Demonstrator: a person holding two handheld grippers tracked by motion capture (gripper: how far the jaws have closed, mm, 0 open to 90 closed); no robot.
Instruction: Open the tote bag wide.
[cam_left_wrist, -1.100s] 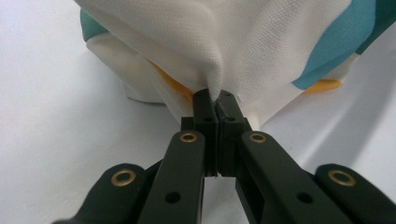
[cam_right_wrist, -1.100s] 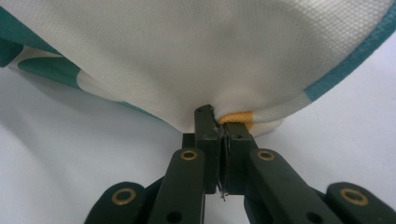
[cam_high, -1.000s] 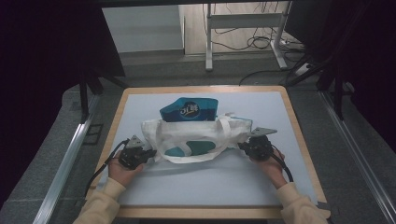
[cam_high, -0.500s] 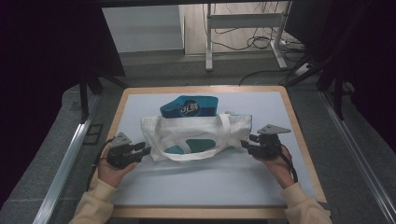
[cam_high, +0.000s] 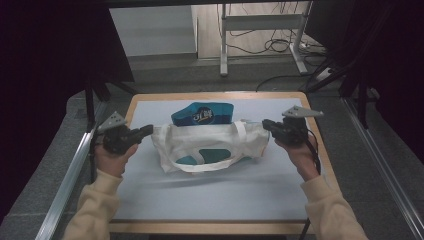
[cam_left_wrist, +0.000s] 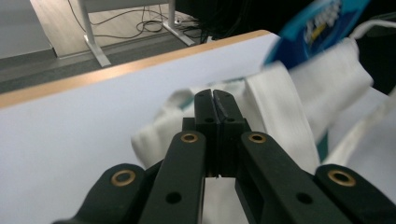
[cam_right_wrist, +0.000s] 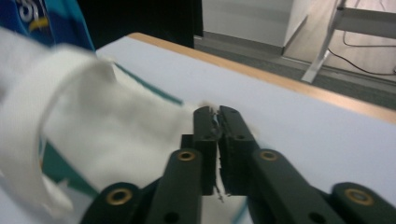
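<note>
A white tote bag (cam_high: 210, 142) with teal print and white handles hangs stretched between my two grippers, over the middle of the table (cam_high: 210, 200). The left gripper (cam_high: 148, 130) is shut on the bag's left edge, and its jaws pinch white fabric in the left gripper view (cam_left_wrist: 213, 96). Over at the bag's right edge the right gripper (cam_high: 265, 124) is shut too, with a thin fold of cloth between its jaws (cam_right_wrist: 215, 116). A blue item with a white logo (cam_high: 202, 114) lies just behind the bag; whether the two touch I cannot tell.
The table has a pale grey top and a wooden rim (cam_high: 215, 95). Metal rails (cam_high: 65, 190) run along both sides of it. Beyond the far edge stand white desk legs (cam_high: 223, 45) and floor cables (cam_high: 280, 45). Dark curtains hang left and right.
Both grippers have moved apart and away from the person, pulling the bag wider and taut. The bag's bottom has lifted off the table's front area.
</note>
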